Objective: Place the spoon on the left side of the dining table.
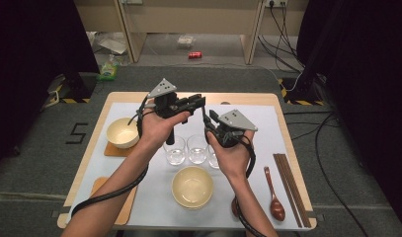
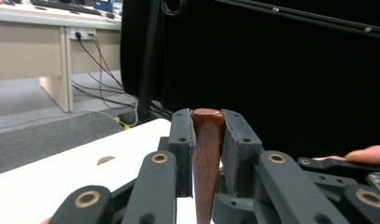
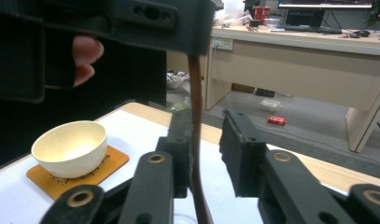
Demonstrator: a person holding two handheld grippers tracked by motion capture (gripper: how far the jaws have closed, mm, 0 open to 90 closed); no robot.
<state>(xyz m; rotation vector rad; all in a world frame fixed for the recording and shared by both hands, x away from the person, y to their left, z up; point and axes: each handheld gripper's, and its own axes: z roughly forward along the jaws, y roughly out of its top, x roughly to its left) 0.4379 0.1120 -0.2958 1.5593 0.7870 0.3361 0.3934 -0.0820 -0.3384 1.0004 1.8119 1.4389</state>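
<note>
A brown wooden spoon handle [image 2: 207,154] is clamped between the jaws of the left gripper [image 1: 194,103], its rounded end standing just past the jaw tips in the left gripper view. In the right gripper view the same handle [image 3: 195,140] is seen running down from the left gripper [image 3: 145,23] above and passing between the jaws of the right gripper [image 3: 207,154]. There it lies against one jaw, while a clear gap is left to the other jaw, so the right gripper's jaws stand apart and no grip is made by them.

In the high view both grippers are held above the middle of the table [image 1: 282,118], close together, over the far side of a white mat [image 1: 154,202]. The right gripper [image 1: 208,123] is placed just beside the left one.

Below the grippers three clear glasses [image 1: 197,149] are set in a row. A cream bowl [image 1: 192,186] is placed nearer the person. A second cream bowl [image 1: 122,132] rests on an orange coaster [image 1: 112,150] at the left. At the right, another wooden spoon [image 1: 274,195] and dark chopsticks [image 1: 290,185] are laid side by side.
</note>
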